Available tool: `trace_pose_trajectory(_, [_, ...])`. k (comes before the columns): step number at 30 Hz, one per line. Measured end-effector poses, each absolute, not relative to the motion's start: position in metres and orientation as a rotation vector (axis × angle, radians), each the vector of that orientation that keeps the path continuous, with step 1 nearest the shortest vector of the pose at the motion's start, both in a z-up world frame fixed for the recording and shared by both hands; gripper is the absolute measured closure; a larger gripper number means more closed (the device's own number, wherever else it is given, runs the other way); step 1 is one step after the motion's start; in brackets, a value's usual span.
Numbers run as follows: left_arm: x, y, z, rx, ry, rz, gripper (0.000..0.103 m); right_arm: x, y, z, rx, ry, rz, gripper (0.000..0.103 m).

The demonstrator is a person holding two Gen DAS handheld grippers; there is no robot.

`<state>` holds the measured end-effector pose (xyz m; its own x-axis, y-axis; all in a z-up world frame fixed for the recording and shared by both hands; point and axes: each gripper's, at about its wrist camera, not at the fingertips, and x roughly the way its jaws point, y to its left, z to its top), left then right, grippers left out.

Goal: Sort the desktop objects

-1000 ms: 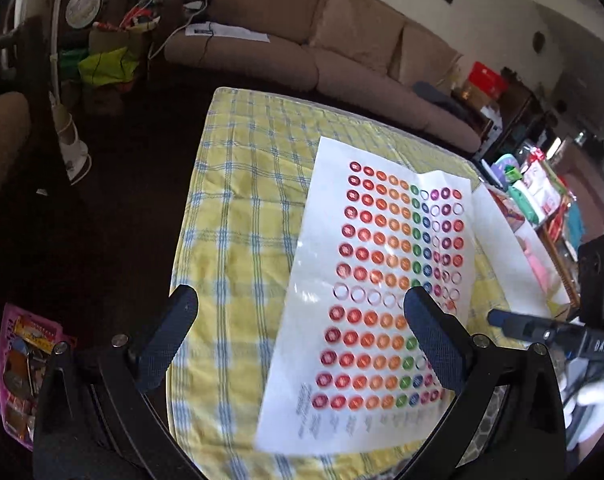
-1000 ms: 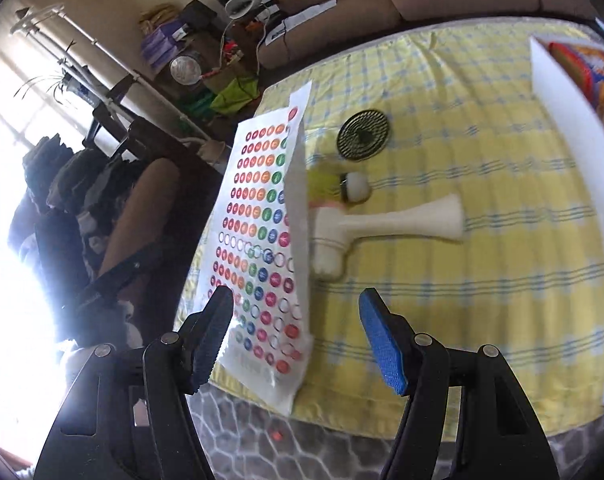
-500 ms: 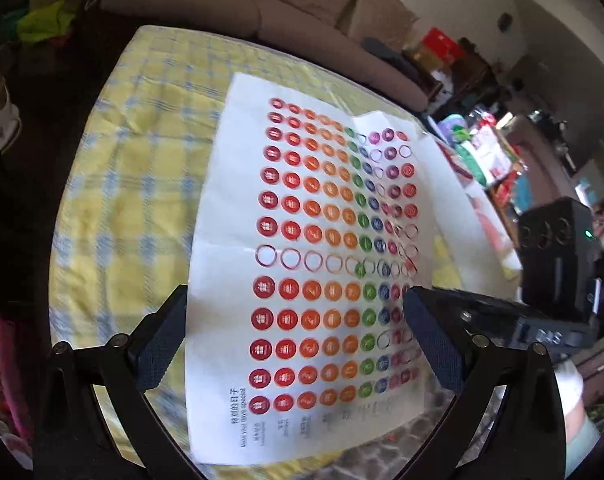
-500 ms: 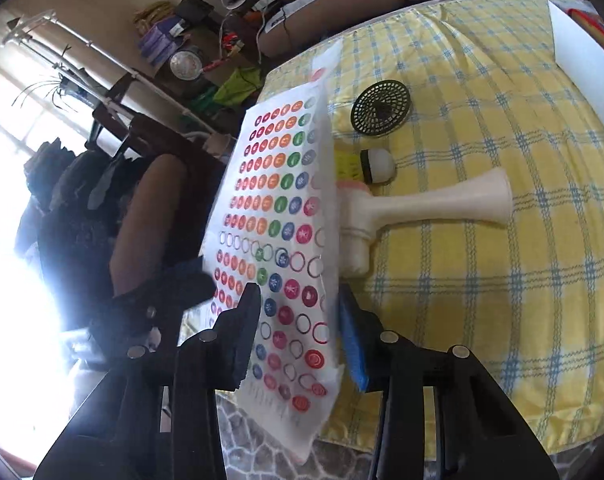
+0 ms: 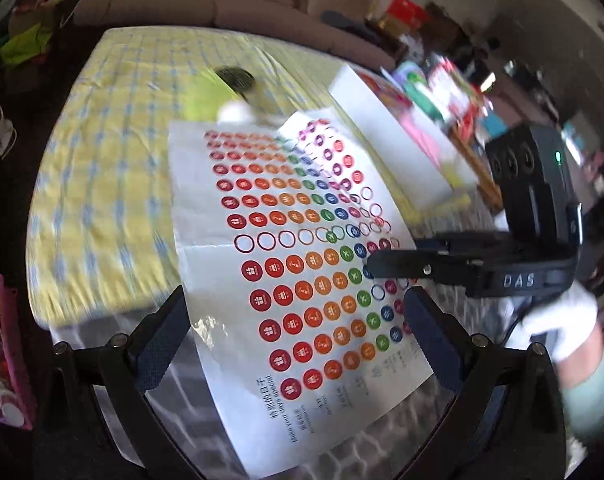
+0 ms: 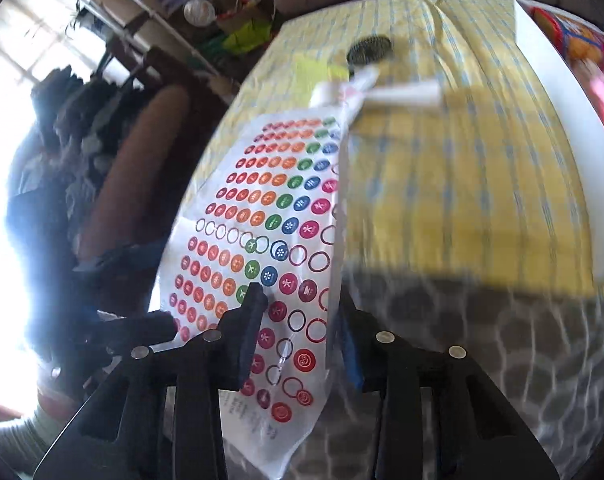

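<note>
- The right gripper (image 6: 302,336) pinches the right edge of the sheet (image 6: 262,216), one finger (image 6: 248,336) over the printed face and the blue-padded one beneath.
- From the left wrist view that same gripper (image 5: 371,266) reaches in from 3 o'clock, its finger lying across the sheet (image 5: 302,264) near the blue and green dots.
- The sheet's held edge is lifted, and the sheet slopes down toward 9 o'clock in the right wrist view.
- The left gripper (image 5: 298,332) is spread wide with nothing between its fingers, and the near end of the sheet lies between them in the picture.
- The sheet hangs partly past the edge of the yellow checked cloth (image 5: 114,184), over a clear cover on the table.
- At 12 o'clock beyond the sheet sit a black disc (image 6: 369,49), a white handle (image 6: 397,94) and something yellow-green, all blurred.
- A white box (image 6: 561,140) stands at 2 o'clock on the cloth.
- A white-gloved hand (image 5: 557,320) holds the right gripper.
</note>
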<state>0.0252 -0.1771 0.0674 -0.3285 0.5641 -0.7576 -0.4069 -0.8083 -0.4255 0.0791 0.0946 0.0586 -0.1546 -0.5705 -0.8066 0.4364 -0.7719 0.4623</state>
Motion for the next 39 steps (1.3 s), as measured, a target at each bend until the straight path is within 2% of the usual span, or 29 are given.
trace_pose_trajectory(6, [0.052, -0.147, 0.055, -1.371, -0.094, 2.137, 0.000, 0.094, 0.129, 0.045, 1.517, -0.168, -2.033, 0.063])
trace_pose_trajectory(9, [0.050, -0.150, 0.066, -1.380, -0.080, 2.177, 0.000, 0.086, 0.152, 0.053, 1.558, -0.127, -2.130, 0.049])
trace_pose_trajectory(11, [0.043, -0.161, 0.078, -1.360, -0.093, 2.209, 0.000, 0.082, 0.165, 0.066, 1.518, -0.126, -2.172, 0.049])
trace_pose_trajectory(20, [-0.056, -0.194, 0.101, -1.240, -0.162, 2.480, 0.000, 0.033, 0.160, 0.111, 1.336, -0.198, -2.222, 0.046])
trace_pose_trajectory(26, [-0.123, -0.175, 0.088, -1.206, 0.055, 2.634, 0.000, -0.014, 0.135, 0.099, 1.333, -0.153, -2.278, 0.045])
trace_pose_trajectory(28, [-0.133, -0.172, 0.083, -1.213, 0.078, 2.631, 0.000, -0.028, 0.126, 0.096, 1.337, -0.107, -2.285, 0.045])
trace_pose_trajectory(33, [-0.159, -0.170, 0.065, -1.243, 0.001, 2.576, 0.000, -0.062, 0.112, 0.090, 1.340, -0.075, -2.297, 0.045])
trace_pose_trajectory(36, [-0.162, -0.172, 0.061, -1.208, -0.048, 2.558, 0.000, -0.084, 0.107, 0.085, 1.351, -0.126, -2.287, 0.044])
trace_pose_trajectory(38, [-0.164, -0.172, 0.059, -1.174, -0.086, 2.513, 0.000, -0.097, 0.102, 0.082, 1.353, -0.168, -2.263, 0.038])
trace_pose_trajectory(39, [-0.167, -0.170, 0.059, -1.173, -0.097, 2.494, 0.000, -0.102, 0.099, 0.081, 1.351, -0.182, -2.251, 0.031])
